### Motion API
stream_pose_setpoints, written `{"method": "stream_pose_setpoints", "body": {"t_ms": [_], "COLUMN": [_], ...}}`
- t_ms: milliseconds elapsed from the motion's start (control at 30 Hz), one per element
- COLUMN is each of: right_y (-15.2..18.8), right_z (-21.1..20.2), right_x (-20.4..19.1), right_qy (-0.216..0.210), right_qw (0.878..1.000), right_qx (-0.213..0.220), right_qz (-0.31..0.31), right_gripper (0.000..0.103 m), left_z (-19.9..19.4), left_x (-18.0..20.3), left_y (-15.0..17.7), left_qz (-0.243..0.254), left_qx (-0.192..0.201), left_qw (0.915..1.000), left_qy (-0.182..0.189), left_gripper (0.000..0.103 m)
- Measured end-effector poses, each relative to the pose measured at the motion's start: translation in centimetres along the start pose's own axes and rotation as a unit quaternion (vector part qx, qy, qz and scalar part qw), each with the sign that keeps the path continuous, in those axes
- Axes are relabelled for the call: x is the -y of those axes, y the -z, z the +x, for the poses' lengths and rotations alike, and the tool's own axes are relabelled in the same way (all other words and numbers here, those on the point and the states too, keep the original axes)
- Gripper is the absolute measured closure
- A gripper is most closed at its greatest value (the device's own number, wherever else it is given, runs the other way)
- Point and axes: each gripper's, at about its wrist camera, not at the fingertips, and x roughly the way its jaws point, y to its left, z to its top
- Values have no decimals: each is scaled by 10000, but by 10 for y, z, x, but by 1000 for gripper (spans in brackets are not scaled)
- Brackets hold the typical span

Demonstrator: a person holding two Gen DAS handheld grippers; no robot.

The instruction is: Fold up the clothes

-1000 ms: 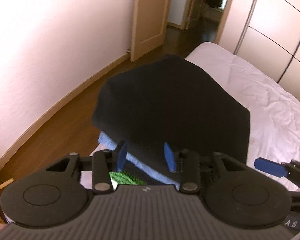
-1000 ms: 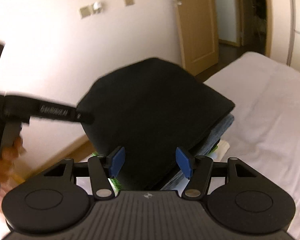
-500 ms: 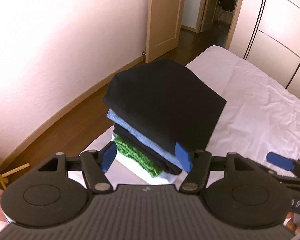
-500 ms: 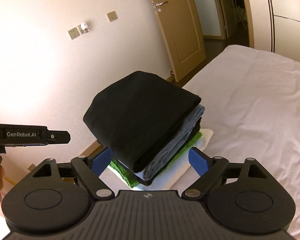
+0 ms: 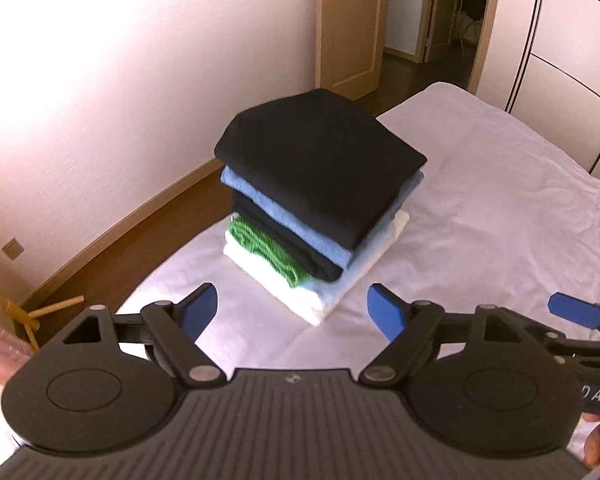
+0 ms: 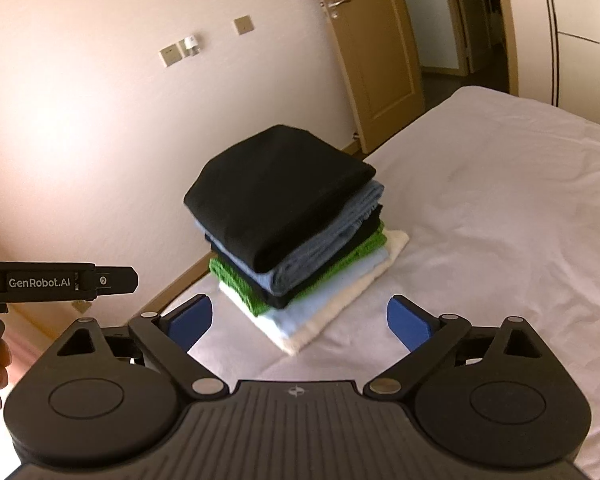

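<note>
A stack of folded clothes (image 5: 316,208) (image 6: 296,224) sits near the corner of the white bed (image 5: 500,216) (image 6: 500,208). A folded black garment (image 5: 320,160) (image 6: 276,188) lies on top, over blue, black, green and white layers. My left gripper (image 5: 292,314) hangs short of the stack, jaws opening wide, nothing between them. My right gripper (image 6: 298,318) also stands back from the stack, jaws opening, empty. The left gripper's body (image 6: 56,280) shows at the left edge of the right wrist view; a right fingertip (image 5: 572,315) shows at the right of the left wrist view.
A pale wall (image 5: 100,120) and wooden floor (image 5: 112,256) run along the bed's left side. A wooden door (image 5: 348,24) stands open behind the stack, and wardrobe panels (image 5: 572,60) line the right. A wooden stand (image 5: 32,312) is at the lower left.
Both grippers let go of the black garment, opened wide and drew back and up from the stack. The black garment now rests on top of the stack.
</note>
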Motion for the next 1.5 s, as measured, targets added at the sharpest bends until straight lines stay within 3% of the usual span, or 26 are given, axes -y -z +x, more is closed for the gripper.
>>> {"method": "stream_pose_setpoints", "body": {"t_ms": [467, 733, 933, 1200, 1367, 1500], "right_y": [4, -2, -1, -8, -12, -11], "right_z": [-30, -33, -37, -33, -23, -14], "right_x": [26, 39, 63, 94, 101, 98], "right_qy": [-654, -864, -1030, -835, -280, 58], "right_qw": [9947, 9854, 9826, 9833, 9820, 9734], "right_qx": [-346, -662, -733, -693, -640, -555], "right_qz": [-716, -1308, -1358, -1462, -1752, -2222], "right_gripper": [2, 2, 2, 0, 0, 0], "left_z": [-42, -53, -55, -41, -37, -30], "left_x": [35, 53, 86, 130, 139, 134], "left_y": [58, 72, 80, 83, 81, 80], "left_qz": [-322, -548, -537, -459, -661, -948], "left_qx": [-71, -45, -41, -301, -258, -343], "left_qw": [9980, 9939, 9910, 9839, 9851, 9816], "left_qy": [-533, -953, -1228, -1699, -1565, -1619], "left_gripper": [1, 1, 1, 1, 1, 1]}}
